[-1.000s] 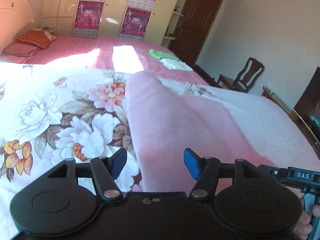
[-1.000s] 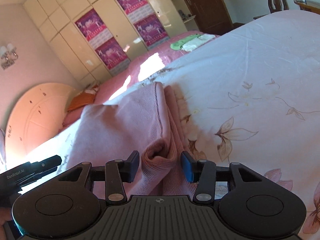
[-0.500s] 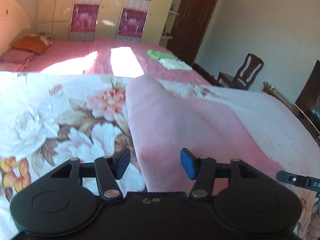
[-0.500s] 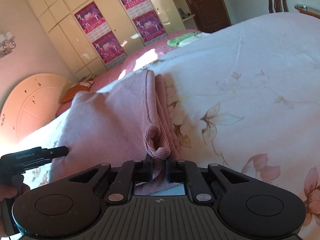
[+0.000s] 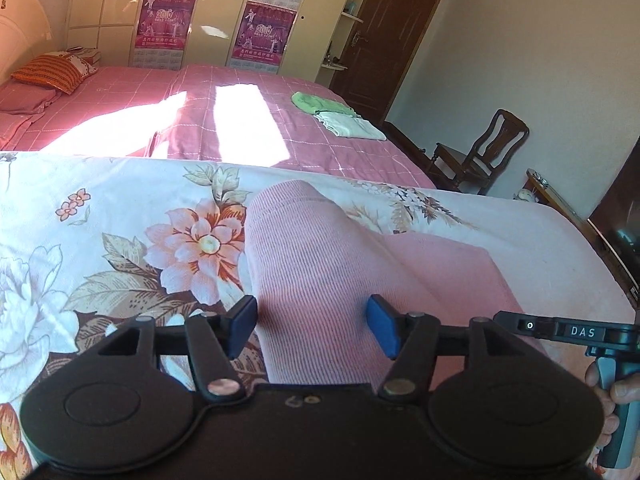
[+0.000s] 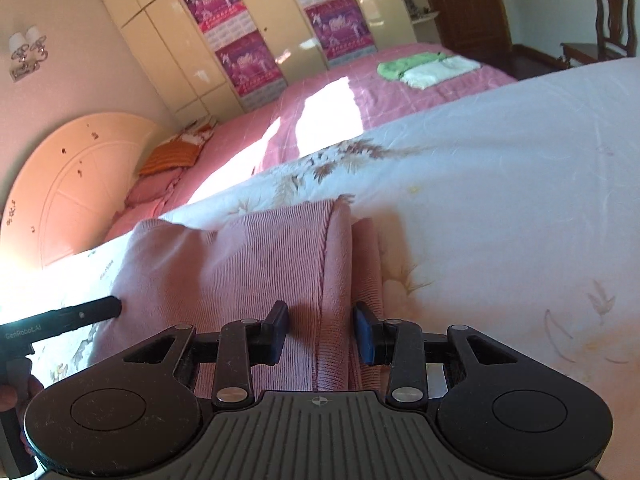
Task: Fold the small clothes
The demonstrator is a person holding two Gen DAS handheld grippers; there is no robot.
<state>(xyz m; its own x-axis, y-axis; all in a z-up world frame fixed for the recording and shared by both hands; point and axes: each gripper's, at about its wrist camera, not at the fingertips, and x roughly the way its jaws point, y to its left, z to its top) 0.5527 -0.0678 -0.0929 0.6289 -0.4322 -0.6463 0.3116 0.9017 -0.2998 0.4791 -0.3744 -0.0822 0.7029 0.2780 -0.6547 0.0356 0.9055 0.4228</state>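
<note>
A pink ribbed knit garment [image 5: 320, 280] lies partly folded on the floral bedspread [image 5: 120, 240]. My left gripper [image 5: 312, 326] is open, its blue pads either side of the garment's near part, not closed on it. In the right wrist view the garment [image 6: 260, 264] shows a folded hem edge running toward the camera. My right gripper [image 6: 320, 334] is open, its pads straddling that folded edge. The other gripper's black tip [image 6: 80, 314] rests at the garment's left side.
A second bed with a pink checked cover [image 5: 240, 120] lies beyond, carrying folded green [image 5: 316, 102] and white [image 5: 350, 124] clothes. A wooden chair [image 5: 480, 152] and a dark door [image 5: 384, 40] stand at the right. Wardrobes with posters line the back wall.
My right gripper was shut on the garment's folded edge half a second ago and has now opened. The folded edge lies flatter. My left gripper stayed open, over the garment's near part.
</note>
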